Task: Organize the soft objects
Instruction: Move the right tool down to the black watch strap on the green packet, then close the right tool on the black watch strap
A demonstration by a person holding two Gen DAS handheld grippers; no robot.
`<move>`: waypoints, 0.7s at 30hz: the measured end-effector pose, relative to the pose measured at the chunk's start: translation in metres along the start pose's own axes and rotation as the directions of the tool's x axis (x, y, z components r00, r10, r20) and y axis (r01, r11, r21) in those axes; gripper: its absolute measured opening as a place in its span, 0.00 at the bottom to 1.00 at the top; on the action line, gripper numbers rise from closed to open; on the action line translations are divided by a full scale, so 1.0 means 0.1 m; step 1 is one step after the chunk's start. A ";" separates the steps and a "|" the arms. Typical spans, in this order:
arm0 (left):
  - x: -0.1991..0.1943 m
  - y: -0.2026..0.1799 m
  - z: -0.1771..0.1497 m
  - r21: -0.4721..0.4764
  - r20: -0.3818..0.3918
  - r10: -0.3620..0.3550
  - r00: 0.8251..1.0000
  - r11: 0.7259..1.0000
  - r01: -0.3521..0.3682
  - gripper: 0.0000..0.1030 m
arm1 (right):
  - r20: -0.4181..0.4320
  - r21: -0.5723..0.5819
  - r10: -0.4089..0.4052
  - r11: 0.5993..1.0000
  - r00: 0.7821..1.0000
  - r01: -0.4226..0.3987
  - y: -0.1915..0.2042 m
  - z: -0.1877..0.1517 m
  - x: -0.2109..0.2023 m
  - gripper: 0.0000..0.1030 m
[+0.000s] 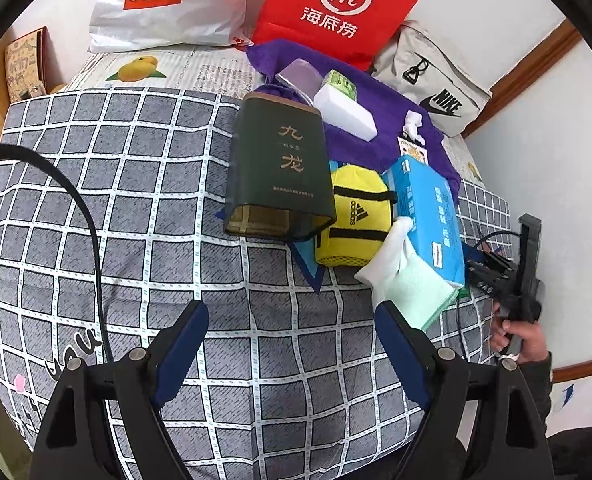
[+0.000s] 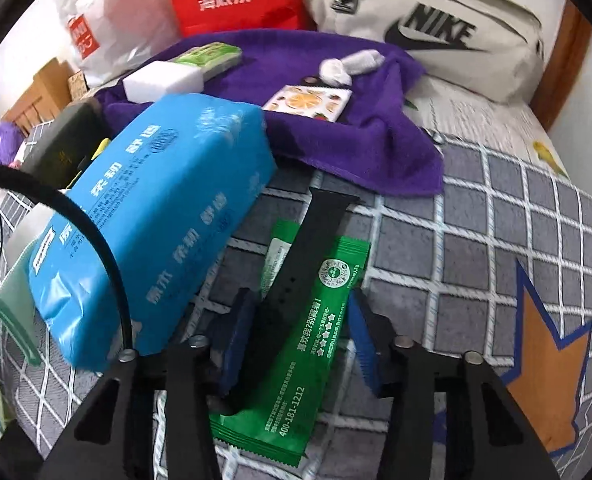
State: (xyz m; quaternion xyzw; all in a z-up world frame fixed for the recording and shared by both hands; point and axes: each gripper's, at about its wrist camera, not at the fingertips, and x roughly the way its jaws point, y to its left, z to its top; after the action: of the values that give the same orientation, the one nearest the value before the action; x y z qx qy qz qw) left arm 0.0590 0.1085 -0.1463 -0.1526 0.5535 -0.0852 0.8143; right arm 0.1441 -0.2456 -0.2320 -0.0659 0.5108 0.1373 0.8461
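My left gripper (image 1: 291,316) hangs open over bare grey checked bedding (image 1: 135,200), nothing between its fingers. Ahead of it lie a dark green box (image 1: 279,168), a yellow Adidas pouch (image 1: 356,220), a blue tissue pack (image 1: 428,216) and a white glove on pale green cloth (image 1: 404,280). My right gripper (image 2: 300,320) points down at a green sachet (image 2: 324,320) with a black watch strap (image 2: 300,264) lying across it. Both lie flat between the blue pads, which stand apart beside them. The blue tissue pack (image 2: 155,220) lies just left of that gripper.
A purple towel (image 2: 356,140) behind carries a white sponge block (image 2: 163,80), a fruit-print card (image 2: 308,102) and small items. A Nike bag (image 1: 436,80), a red bag (image 1: 336,8) and a Miniso bag (image 1: 163,0) line the wall. A hand (image 1: 520,340) holds the right gripper.
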 end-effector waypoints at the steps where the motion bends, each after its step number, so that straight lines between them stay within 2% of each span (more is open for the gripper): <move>1: 0.01 0.01 -0.01 -0.002 -0.002 0.006 1.000 1.000 -0.006 0.82 | -0.007 0.007 0.003 1.000 1.000 -0.003 -0.04 -0.01 -0.02 0.41; 6: 0.03 0.03 -0.04 -0.007 -0.003 0.009 1.000 1.000 -0.009 0.82 | -0.044 0.050 0.002 0.999 0.999 0.001 -0.15 -0.04 -0.12 0.41; 15: 0.06 -0.03 -0.04 0.004 -0.017 0.013 1.000 1.000 -0.013 0.82 | -0.036 0.071 -0.027 0.997 0.999 0.029 -0.15 -0.15 -0.25 0.40; 17: 0.07 -0.05 -0.03 0.010 -0.019 0.012 1.000 1.000 -0.012 0.82 | -0.039 0.086 -0.026 0.996 0.999 0.030 -0.17 -0.19 -0.25 0.47; 20: 0.09 -0.07 -0.04 0.016 -0.026 0.017 1.000 1.000 -0.017 0.82 | -0.086 0.083 -0.011 0.996 0.996 0.018 -0.17 -0.23 -0.16 0.60; 21: 0.09 -0.08 -0.04 0.018 -0.028 0.018 0.999 1.000 -0.018 0.82 | -0.083 0.078 -0.022 0.997 0.996 0.029 -0.16 -0.25 -0.17 0.69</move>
State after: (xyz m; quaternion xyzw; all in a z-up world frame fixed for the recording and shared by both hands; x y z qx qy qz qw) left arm 0.0588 0.0977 -0.1530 -0.1391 0.5653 -0.0850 0.8086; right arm 0.1203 -0.2700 -0.2293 -0.0447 0.5494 0.1033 0.8280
